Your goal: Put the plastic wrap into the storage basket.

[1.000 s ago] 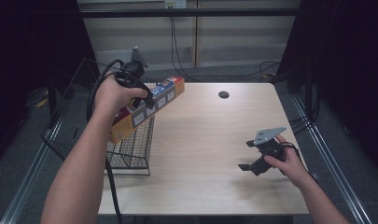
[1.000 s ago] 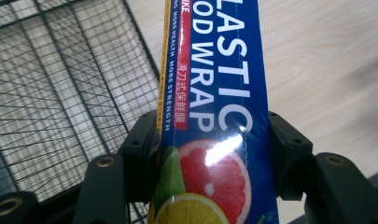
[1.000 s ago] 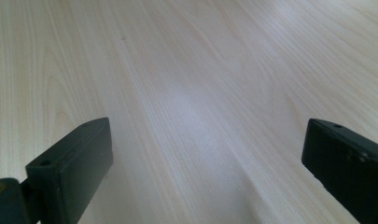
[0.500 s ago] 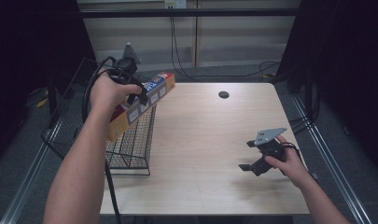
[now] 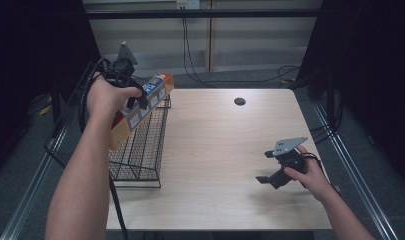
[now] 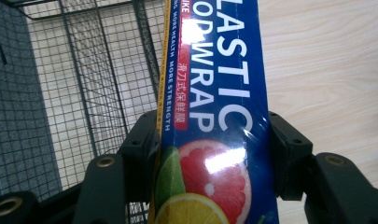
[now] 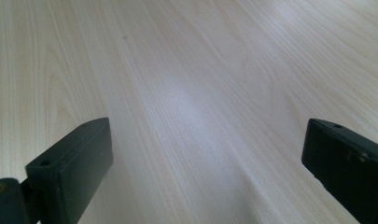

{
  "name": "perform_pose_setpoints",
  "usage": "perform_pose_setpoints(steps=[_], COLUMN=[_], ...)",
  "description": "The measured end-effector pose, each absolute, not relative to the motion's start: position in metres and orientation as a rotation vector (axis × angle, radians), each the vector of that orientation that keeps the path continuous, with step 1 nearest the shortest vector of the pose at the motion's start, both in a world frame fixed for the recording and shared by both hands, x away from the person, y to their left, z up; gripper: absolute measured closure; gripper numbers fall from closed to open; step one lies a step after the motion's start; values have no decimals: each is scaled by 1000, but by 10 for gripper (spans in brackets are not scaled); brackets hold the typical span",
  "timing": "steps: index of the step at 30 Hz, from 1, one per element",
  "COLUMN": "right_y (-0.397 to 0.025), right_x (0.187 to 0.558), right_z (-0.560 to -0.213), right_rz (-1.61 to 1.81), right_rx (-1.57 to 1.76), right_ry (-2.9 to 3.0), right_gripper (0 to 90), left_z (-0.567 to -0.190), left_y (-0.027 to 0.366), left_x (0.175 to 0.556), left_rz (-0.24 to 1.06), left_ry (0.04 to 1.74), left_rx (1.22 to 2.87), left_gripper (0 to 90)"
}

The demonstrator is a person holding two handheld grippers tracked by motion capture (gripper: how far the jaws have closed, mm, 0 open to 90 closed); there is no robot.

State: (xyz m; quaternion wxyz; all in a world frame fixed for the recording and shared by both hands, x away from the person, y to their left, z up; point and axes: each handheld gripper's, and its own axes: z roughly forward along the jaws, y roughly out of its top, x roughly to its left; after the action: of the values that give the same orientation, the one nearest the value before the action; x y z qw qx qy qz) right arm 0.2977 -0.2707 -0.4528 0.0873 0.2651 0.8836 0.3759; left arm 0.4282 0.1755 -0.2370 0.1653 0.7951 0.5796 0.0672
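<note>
- The left hand-held gripper pinches a long box of plastic wrap, held in the air and tilted above the wire basket at the left edge of the table; the box's far end points up and toward the table's back, its near end hangs low over the basket.
- In the left gripper view, the two black jaws press on the box's long narrow sides, near the end printed with citrus fruit, with the basket's mesh below and to the left.
- The step in hand appears to be putting the box into the basket. Done well, it likely means bringing the low end inside the rim first, lining the box's length up with the basket's long side so neither end catches on the wire.
- The grip sits near one end, so the free end may swing; a slow, steady descent would help, and the jaws are best kept pressed until the box rests on the mesh floor.
- The glossy wrapper could slip between the jaws if the box is tilted more steeply.
- The right hand-held gripper rests low over the table's right side, its jaws spread wide and holding nothing; the right gripper view shows bare wood between them.
</note>
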Motion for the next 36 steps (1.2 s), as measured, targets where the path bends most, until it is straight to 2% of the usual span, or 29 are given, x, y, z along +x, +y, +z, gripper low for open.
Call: perform_pose_setpoints(steps=[36], right_y=[-272], right_x=[297], right_z=[-452], right_rz=[1125], right_rx=[783], right_ry=[2628], right_gripper=[16], left_z=[-227], left_y=[236], left_x=[422], left_rz=[330], left_ry=[1915], left_rx=[2050], left_gripper=[445])
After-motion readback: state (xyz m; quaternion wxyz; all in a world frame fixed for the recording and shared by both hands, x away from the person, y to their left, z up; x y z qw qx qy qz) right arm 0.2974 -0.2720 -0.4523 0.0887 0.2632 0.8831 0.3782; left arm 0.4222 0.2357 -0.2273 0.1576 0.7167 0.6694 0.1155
